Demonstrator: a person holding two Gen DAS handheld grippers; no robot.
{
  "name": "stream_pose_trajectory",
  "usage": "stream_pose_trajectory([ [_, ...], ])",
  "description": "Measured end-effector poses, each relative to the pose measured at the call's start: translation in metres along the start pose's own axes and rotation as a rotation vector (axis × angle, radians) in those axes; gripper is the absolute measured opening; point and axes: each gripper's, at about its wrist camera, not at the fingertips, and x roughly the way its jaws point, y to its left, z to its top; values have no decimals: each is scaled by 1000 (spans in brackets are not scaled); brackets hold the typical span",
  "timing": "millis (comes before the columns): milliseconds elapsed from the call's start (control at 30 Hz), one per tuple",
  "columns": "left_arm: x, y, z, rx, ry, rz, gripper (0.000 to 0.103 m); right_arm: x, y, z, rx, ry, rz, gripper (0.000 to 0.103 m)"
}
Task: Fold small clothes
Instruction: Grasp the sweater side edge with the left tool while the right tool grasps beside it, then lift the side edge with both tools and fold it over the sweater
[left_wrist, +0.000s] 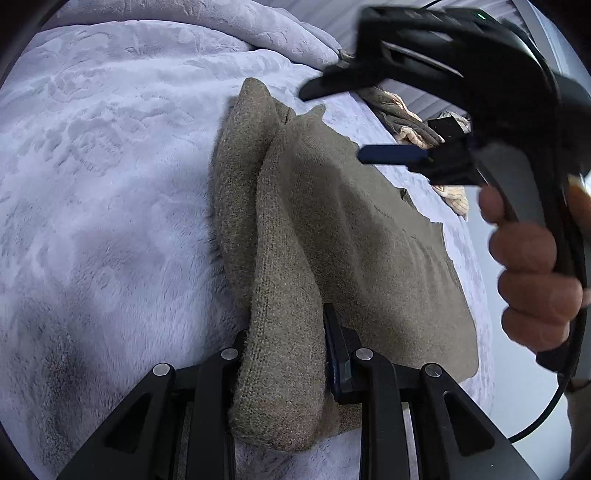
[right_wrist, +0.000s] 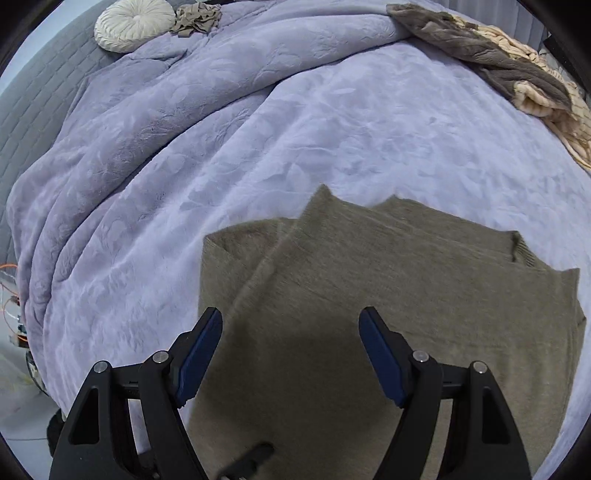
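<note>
An olive-brown knit garment (left_wrist: 354, 236) lies partly folded on a lilac plush blanket (left_wrist: 110, 184). My left gripper (left_wrist: 288, 354) is shut on a bunched fold of the garment and holds it up at the near edge. My right gripper (left_wrist: 332, 122) shows in the left wrist view, held in a hand above the garment's far side, jaws apart. In the right wrist view the right gripper (right_wrist: 291, 321) is open and empty, hovering over the flat garment (right_wrist: 388, 314), with the blanket (right_wrist: 258, 129) beyond.
A grey and cream throw (right_wrist: 517, 70) lies bunched at the far right bed edge. A round cream cushion (right_wrist: 133, 24) and a crumpled brown cloth (right_wrist: 197, 18) sit at the head. The bed's edge drops off at the left, with cables (right_wrist: 11, 291) there.
</note>
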Motion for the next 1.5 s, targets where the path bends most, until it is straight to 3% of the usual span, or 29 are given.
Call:
stream_pose_trajectory([
  [100, 3, -1, 1, 13, -6, 1, 27, 24, 23, 14, 11, 37, -10, 79],
  [200, 5, -3, 2, 21, -12, 4, 27, 47, 44, 22, -38, 62, -121, 80],
  [333, 8, -5, 3, 19, -10, 2, 27, 84, 63, 25, -129, 165, -273, 84],
  [400, 8, -5, 2, 8, -5, -3, 27, 90, 64, 25, -129, 175, -289, 82],
  [433, 7, -5, 2, 2, 0, 2, 27, 89, 64, 25, -121, 174, -287, 71],
  [467, 5, -5, 3, 3, 4, 12, 26, 87, 63, 26, -122, 172, -295, 52],
  [533, 3, -13, 5, 24, 12, 44, 24, 82, 58, 27, -127, 179, -313, 34],
  [567, 2, -19, 6, 42, 14, 71, 23, 78, 56, 27, -126, 181, -301, 26],
  [667, 0, -35, 7, 76, 18, 131, 23, 60, 49, 24, -124, 166, -246, 21],
  [1100, -2, -69, 17, 118, 50, 248, 22, 5, 34, 25, -132, 117, -127, 20],
  [1500, -11, -96, 26, 211, 56, 288, 22, -30, 12, 46, -163, 128, -21, 19],
])
